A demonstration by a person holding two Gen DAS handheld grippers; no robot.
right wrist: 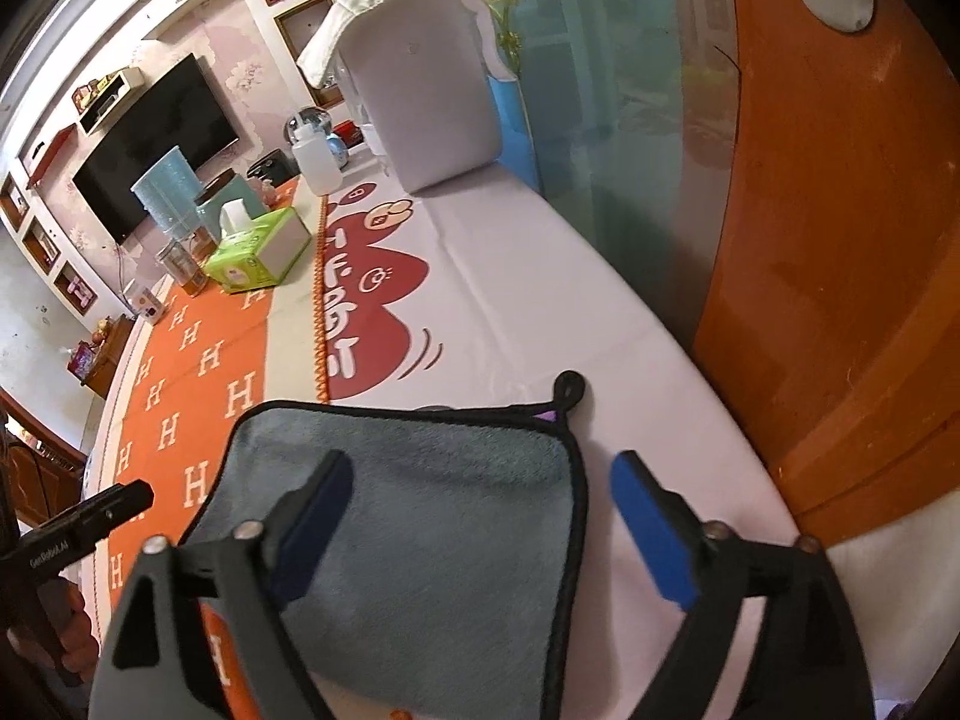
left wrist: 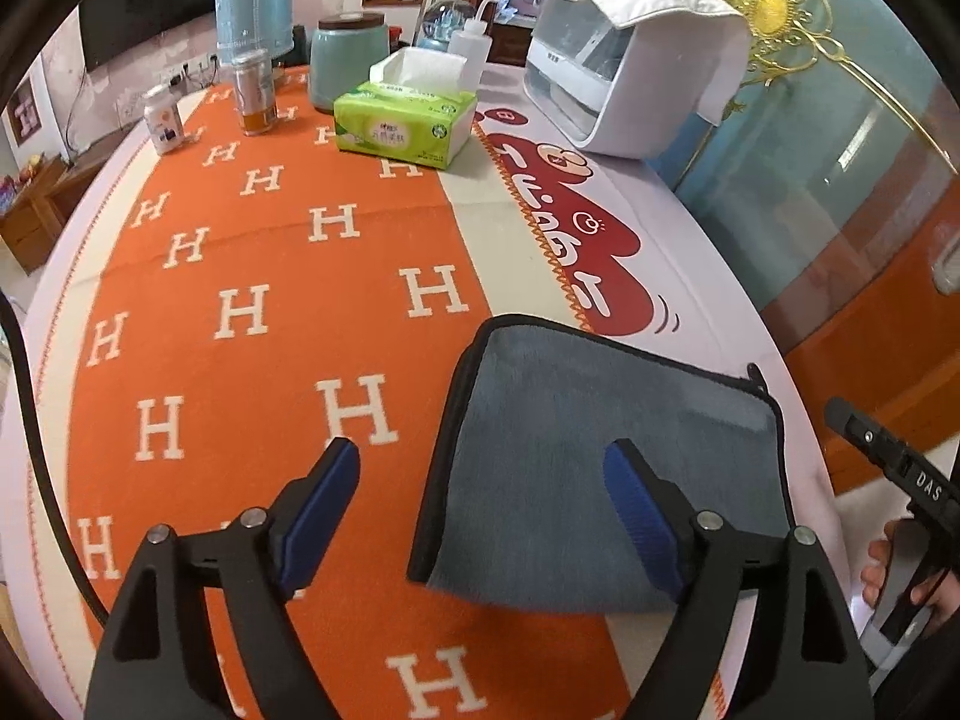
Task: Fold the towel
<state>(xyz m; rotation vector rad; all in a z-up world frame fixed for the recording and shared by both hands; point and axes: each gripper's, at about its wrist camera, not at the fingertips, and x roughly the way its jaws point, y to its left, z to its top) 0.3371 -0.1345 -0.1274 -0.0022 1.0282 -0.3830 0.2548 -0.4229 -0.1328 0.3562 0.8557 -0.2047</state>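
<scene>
While plush grey towel [left wrist: 600, 456] lies folded, black-edged, left gripper [left wrist: 480, 474] and right gripper [right wrist: 480, 480] jaws apart.

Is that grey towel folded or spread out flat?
Folded. The grey towel shows doubled black-trimmed edges stacked along its left side, lying flat on the table.

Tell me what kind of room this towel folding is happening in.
Probably a home living or dining room: a wall-mounted TV, a tissue pack and a countertop appliance on the cloth-covered table.
</scene>
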